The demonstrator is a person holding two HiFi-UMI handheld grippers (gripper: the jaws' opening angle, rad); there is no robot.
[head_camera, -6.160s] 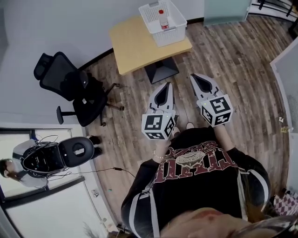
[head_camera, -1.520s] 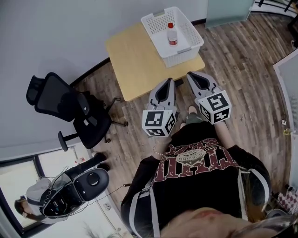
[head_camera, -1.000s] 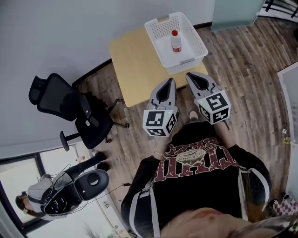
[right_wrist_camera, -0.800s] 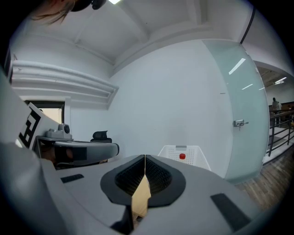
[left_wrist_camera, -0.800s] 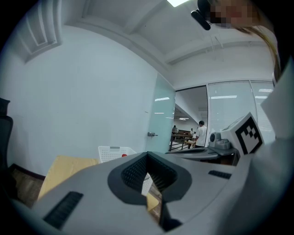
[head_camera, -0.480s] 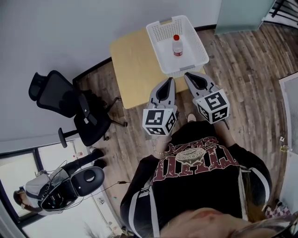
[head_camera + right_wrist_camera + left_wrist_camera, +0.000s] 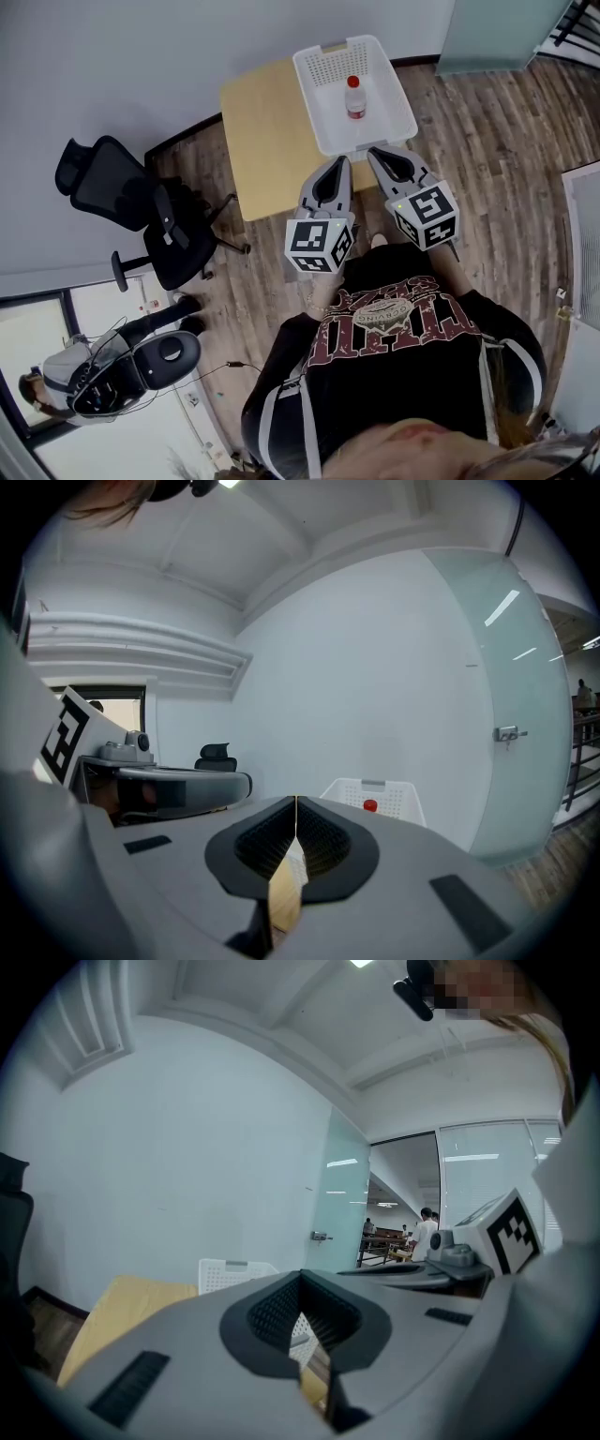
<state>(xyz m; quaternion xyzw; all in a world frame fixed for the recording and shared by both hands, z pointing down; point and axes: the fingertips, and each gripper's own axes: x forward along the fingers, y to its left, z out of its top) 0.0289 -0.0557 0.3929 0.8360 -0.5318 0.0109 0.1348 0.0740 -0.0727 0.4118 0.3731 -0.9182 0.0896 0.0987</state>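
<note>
A white plastic basket stands on the far right of a small light-wood table. Inside it is a clear bottle with a red cap. My left gripper is shut and empty, its tip over the table's near edge. The right gripper, also shut and empty, points at the basket's near rim. In the left gripper view the jaws meet, with the basket beyond. From the right gripper I see the basket and the red cap ahead.
A black office chair stands left of the table on the wood floor. A grey wall runs behind the table, and a frosted glass door is at the far right. Another person with a black device sits at the lower left.
I have come closer to the table: basket and bottle now lie just beyond the gripper tips. Both grippers stayed shut and side by side.
</note>
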